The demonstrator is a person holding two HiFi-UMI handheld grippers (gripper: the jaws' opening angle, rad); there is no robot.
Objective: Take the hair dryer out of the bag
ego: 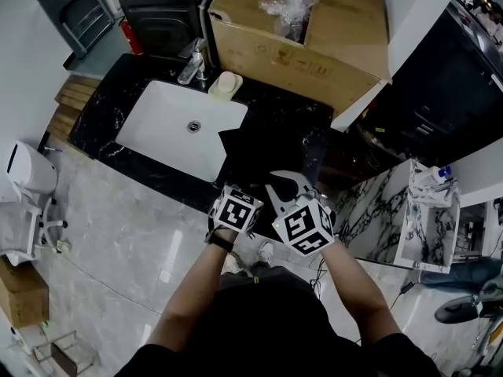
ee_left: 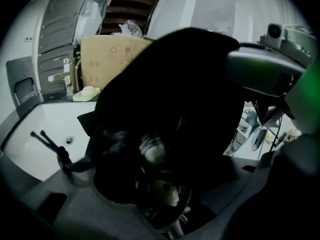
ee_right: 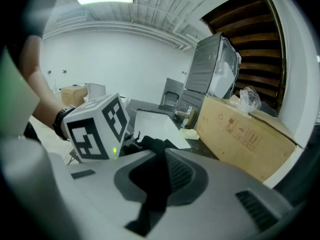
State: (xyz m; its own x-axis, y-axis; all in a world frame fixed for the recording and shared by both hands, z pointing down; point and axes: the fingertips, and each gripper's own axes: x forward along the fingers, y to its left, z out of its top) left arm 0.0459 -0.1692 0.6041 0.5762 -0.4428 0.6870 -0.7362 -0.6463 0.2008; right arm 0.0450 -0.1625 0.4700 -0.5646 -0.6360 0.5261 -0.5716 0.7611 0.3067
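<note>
My left gripper (ego: pixel 236 198): jaws wide apart at the mouth of the black bag (ee_left: pixel 190 74), pads gripping nothing. Between them, down inside the bag, the hair dryer (ee_left: pixel 152 150) shows as pale rounded parts; I cannot tell whether I touch it. My right gripper (ee_right: pixel 159 156): jaws together, pinching a fold of the bag's fabric. The bag lies at the near edge of the bench (ego: pixel 110 144), just right of the sink (ego: pixel 169 128). A cardboard box (ego: pixel 299 34) takes up the far edge behind it.

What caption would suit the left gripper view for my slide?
Open left gripper at the mouth of the black bag, hair dryer visible inside.
</note>
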